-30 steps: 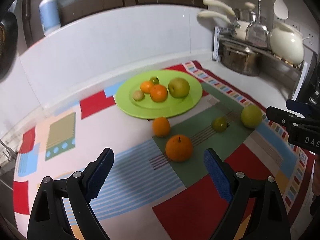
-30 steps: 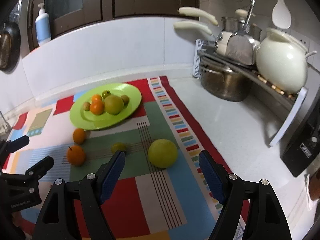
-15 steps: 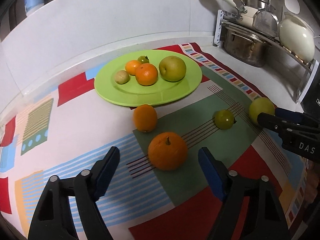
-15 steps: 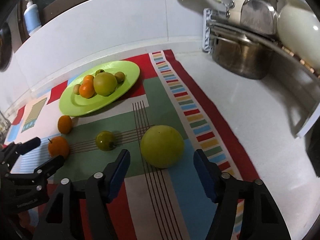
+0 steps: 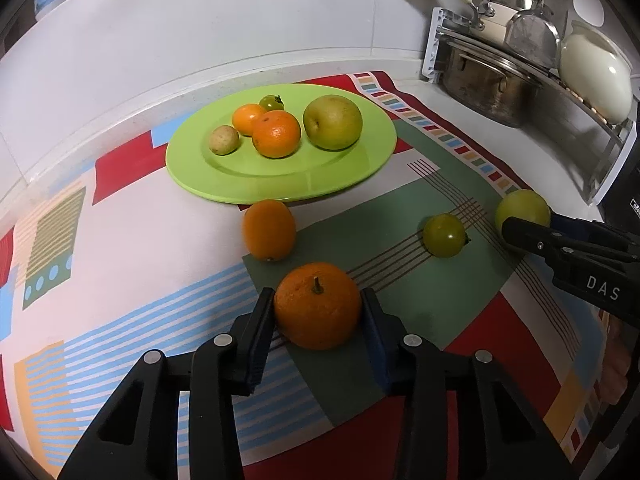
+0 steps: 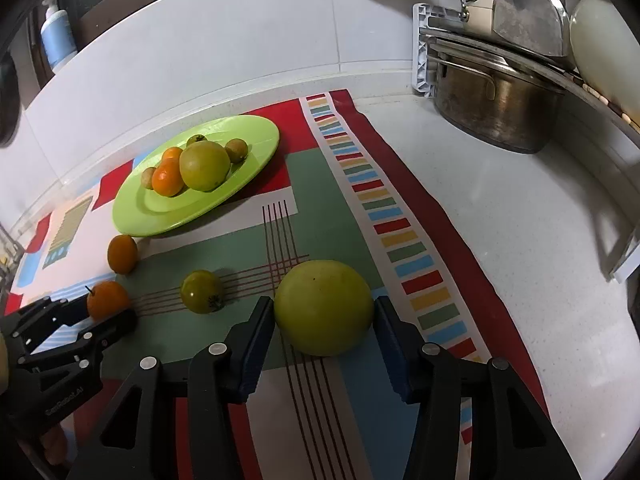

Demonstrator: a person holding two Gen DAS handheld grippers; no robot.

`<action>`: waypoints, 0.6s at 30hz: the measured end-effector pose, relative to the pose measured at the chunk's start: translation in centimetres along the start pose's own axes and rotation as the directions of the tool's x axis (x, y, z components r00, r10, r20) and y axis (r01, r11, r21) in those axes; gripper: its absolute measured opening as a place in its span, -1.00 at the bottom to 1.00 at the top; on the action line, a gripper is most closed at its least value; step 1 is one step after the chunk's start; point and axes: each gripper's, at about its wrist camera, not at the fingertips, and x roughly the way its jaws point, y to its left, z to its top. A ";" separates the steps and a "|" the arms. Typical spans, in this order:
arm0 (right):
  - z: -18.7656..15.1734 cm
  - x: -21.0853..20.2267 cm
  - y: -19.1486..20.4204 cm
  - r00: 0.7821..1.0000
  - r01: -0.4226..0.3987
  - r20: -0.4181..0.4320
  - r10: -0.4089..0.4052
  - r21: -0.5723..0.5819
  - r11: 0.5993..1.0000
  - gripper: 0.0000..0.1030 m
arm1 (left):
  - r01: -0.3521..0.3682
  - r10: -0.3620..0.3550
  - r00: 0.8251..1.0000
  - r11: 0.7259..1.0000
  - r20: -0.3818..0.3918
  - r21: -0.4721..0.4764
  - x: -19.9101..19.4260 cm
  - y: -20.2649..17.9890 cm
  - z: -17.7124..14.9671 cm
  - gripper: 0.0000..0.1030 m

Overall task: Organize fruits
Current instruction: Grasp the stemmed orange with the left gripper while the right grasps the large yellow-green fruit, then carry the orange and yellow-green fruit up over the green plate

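Counter mat (image 5: 120, 272) carrying plate (image 5: 344, 176) at 12 o'clock, five fruits aboard; four remaining. Left gripper (image 5: 318, 316) pinching orange (image 5: 318, 306); right gripper (image 6: 324, 320) closing narrow around pear (image 6: 324, 306).

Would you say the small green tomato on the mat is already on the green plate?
No, the small green tomato lies on the patterned mat, clear of the green plate and between the two grippers.
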 end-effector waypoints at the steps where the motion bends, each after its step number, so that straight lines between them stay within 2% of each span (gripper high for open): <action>1: 0.0 0.0 0.0 1.000 -0.002 -0.001 0.002 0.002 1.000 0.00 | 0.000 0.000 1.000 1.000 0.003 0.003 -0.1 0.0 0.0 -0.20; 8: -0.1 -1.0 0.9 1.000 -0.018 0.008 0.018 -0.001 1.000 -0.01 | -0.007 0.007 0.999 1.000 0.040 0.009 -1.7 0.4 0.1 -0.20; 18: 0.2 -4.8 3.7 0.996 -0.054 0.072 0.057 -0.037 0.998 -0.01 | -0.013 0.006 0.994 0.998 0.114 0.058 -5.5 1.1 -0.1 -0.20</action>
